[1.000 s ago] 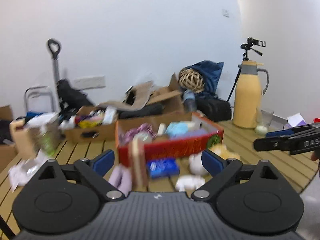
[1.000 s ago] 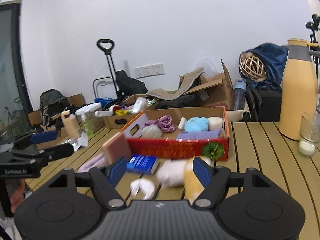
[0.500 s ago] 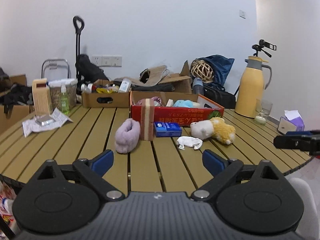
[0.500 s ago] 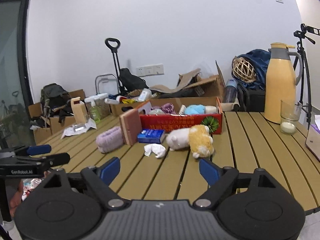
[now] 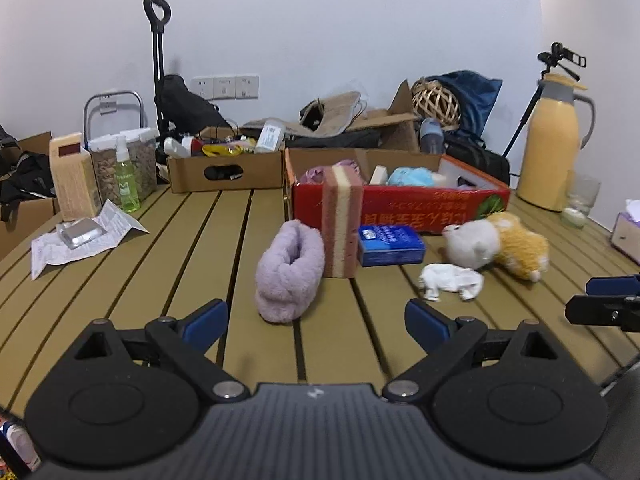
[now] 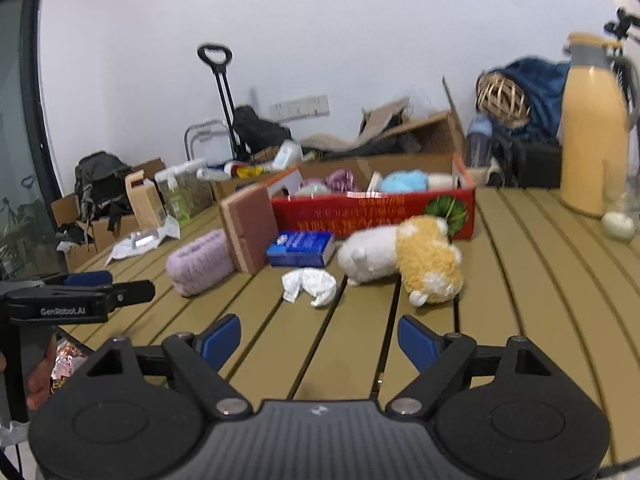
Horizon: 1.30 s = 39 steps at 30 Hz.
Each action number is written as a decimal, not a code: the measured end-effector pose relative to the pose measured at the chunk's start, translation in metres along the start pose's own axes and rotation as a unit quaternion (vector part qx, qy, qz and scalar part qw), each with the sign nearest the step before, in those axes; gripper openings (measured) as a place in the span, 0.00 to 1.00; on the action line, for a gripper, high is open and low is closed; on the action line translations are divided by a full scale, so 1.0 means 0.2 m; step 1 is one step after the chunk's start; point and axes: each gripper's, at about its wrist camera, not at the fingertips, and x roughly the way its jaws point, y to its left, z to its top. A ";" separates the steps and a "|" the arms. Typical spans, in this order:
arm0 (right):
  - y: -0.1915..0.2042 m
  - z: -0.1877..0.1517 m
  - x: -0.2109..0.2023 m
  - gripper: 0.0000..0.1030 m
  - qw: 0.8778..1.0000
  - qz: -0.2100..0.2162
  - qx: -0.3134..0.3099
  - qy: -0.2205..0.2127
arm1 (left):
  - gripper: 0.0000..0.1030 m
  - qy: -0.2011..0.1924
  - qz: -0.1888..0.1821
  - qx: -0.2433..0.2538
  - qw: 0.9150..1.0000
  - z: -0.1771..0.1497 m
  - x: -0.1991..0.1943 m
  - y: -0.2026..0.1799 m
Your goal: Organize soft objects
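A lilac fuzzy slipper (image 5: 290, 270) (image 6: 200, 262) lies on the slatted table, just ahead of my open left gripper (image 5: 316, 322). A pink sponge block (image 5: 342, 220) (image 6: 250, 232) stands upright against the red box (image 5: 400, 206) (image 6: 376, 214), which holds several soft items. A white-and-yellow plush toy (image 5: 496, 242) (image 6: 404, 260) and a crumpled white cloth (image 5: 450, 280) (image 6: 310, 284) lie ahead of my open, empty right gripper (image 6: 320, 340).
A blue packet (image 5: 390, 240) (image 6: 300, 248) lies by the sponge. A yellow thermos (image 5: 554, 140) (image 6: 592, 136) and a glass (image 6: 618, 208) stand at the right. Cardboard boxes (image 5: 224, 168), a green bottle (image 5: 127, 180) and papers (image 5: 80, 238) stand at the left.
Both grippers pulled back from the box half a second earlier and have now moved closer to the table objects again. Both stay open and empty.
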 end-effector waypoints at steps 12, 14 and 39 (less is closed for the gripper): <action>-0.01 0.15 0.58 0.73 0.997 0.029 -0.004 0.071 | 0.85 0.014 -0.001 -0.032 0.999 0.08 0.36 0.18; 0.01 0.17 0.67 0.70 0.996 0.028 -0.011 0.079 | 0.66 0.019 -0.003 -0.046 0.999 0.09 0.41 0.19; -0.17 0.07 0.32 0.19 0.998 -0.024 0.015 0.058 | 0.78 0.017 -0.134 0.012 0.991 -0.09 0.08 -0.33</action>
